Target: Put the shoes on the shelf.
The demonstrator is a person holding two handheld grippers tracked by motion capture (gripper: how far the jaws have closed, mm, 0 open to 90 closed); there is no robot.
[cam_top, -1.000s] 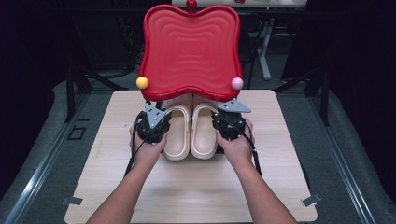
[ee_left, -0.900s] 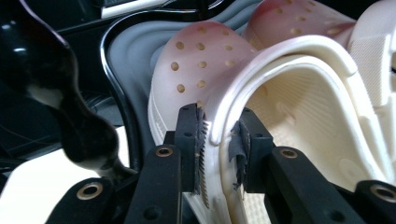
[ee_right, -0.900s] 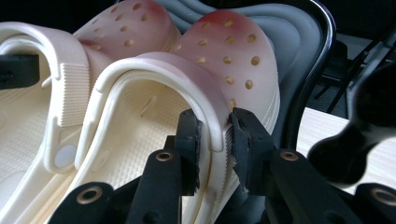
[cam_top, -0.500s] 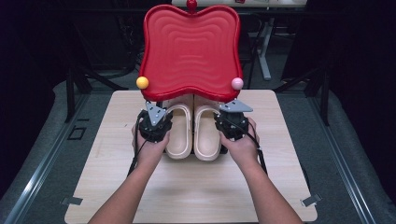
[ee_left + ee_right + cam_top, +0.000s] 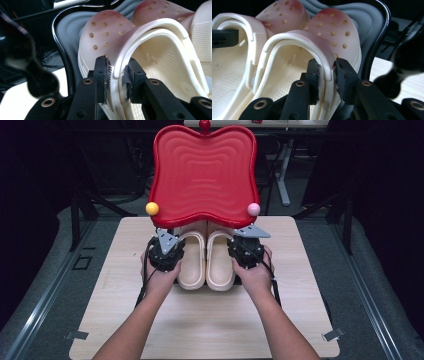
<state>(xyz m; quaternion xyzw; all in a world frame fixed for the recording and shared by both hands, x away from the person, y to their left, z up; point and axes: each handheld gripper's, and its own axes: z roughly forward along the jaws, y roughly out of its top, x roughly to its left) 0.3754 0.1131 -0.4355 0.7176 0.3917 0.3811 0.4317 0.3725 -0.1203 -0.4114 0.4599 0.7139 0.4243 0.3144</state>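
clogs [image 5: 206, 261] side by side on table [image 5: 300, 310] (toes under tray [image 5: 204, 170])

- clogs [image 5: 206, 260]: cream foam-like plastic, matt, perforated toes; ribbed footbed
- red tray [image 5: 203, 172]: glossy moulded plastic, rippled face; its underside grey, smooth
- table [image 5: 200, 320]: pale wood-grain top, matt
- left gripper [image 5: 117, 75], right gripper [image 5: 327, 73]: black matt jaws, ridged rubbery pads

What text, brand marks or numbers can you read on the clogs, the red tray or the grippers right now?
None: no readable text in these views.
Left clog: perforations and ribbing, no lettering.
Right clog: the same, no brand mark.
Red tray: rippled surface, coloured knobs, no label.
Left gripper and right gripper: bare black jaws and screws, unmarked.
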